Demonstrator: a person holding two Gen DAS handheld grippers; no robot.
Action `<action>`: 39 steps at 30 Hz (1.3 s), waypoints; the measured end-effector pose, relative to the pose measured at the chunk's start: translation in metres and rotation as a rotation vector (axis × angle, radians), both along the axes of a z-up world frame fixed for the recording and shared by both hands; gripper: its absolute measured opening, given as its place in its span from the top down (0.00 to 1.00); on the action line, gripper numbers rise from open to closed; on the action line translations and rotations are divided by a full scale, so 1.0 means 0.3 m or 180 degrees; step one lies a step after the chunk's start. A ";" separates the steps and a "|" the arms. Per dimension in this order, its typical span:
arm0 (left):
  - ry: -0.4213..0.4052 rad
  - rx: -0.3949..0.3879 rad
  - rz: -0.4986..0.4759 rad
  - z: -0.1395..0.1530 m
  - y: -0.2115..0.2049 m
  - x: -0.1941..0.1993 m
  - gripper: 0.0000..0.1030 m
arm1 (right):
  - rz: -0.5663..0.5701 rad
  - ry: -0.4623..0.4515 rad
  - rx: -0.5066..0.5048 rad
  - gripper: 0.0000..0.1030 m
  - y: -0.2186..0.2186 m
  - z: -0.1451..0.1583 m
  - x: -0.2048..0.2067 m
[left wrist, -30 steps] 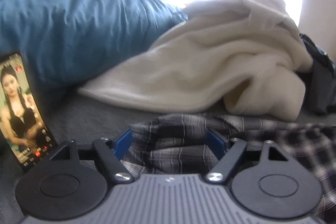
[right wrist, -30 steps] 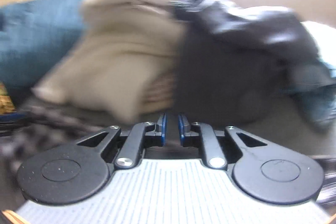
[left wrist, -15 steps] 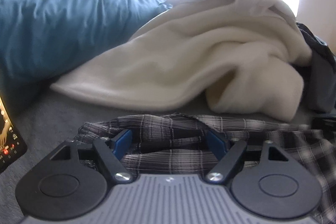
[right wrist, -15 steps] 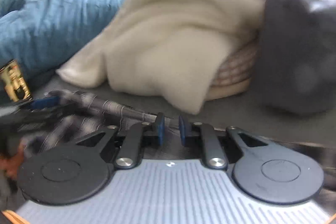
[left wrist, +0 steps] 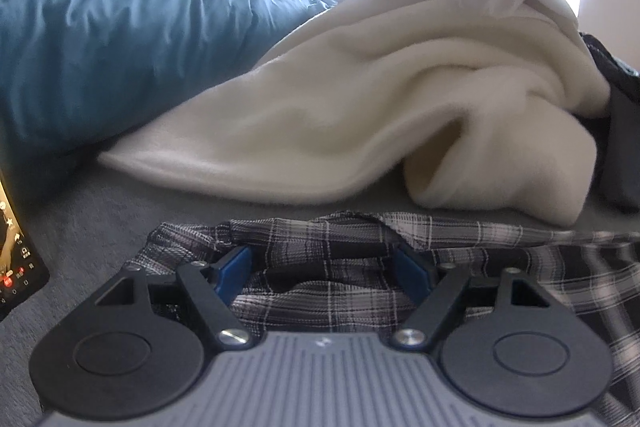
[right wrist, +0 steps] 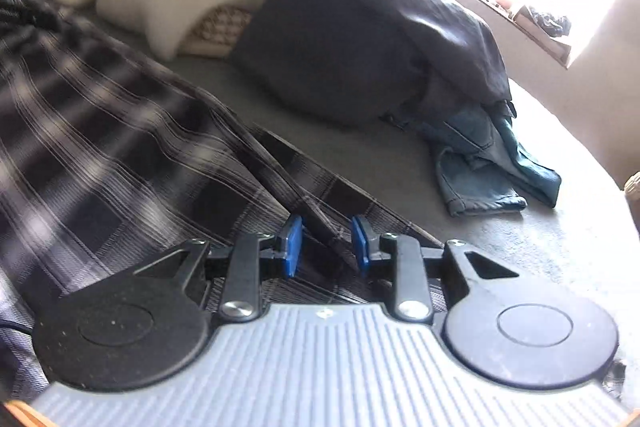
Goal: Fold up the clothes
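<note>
Both grippers: black linkage arms, silver screws, blue fingers [left wrist: 234, 269], ribbed grey bodies.

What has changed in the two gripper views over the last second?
The right gripper swung from the clothes pile onto the plaid shirt, its jaws opening around a fold. The left gripper edged forward over the shirt, staying open. The cream blanket stayed put.

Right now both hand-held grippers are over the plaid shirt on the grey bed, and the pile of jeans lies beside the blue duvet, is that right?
Not quite. The jeans lie beside the dark garment, far from the blue duvet, as the right wrist view shows. Both the left hand-held gripper and right hand-held gripper are over the plaid shirt.
</note>
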State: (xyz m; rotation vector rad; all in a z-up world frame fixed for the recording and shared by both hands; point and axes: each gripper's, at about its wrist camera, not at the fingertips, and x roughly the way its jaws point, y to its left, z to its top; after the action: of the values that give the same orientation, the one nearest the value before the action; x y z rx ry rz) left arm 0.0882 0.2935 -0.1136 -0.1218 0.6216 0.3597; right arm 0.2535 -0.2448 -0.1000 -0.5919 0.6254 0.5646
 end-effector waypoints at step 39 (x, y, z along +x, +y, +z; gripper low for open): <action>0.0091 0.0192 -0.0061 -0.020 -0.020 0.020 0.20 | -0.1175 0.1086 0.1762 0.78 -0.257 -0.025 0.263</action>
State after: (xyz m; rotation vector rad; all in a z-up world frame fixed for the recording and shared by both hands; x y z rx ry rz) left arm 0.0943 0.2875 -0.1197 -0.0531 0.6392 0.3620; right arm 0.3325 -0.3220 -0.1075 0.1473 0.8352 0.4629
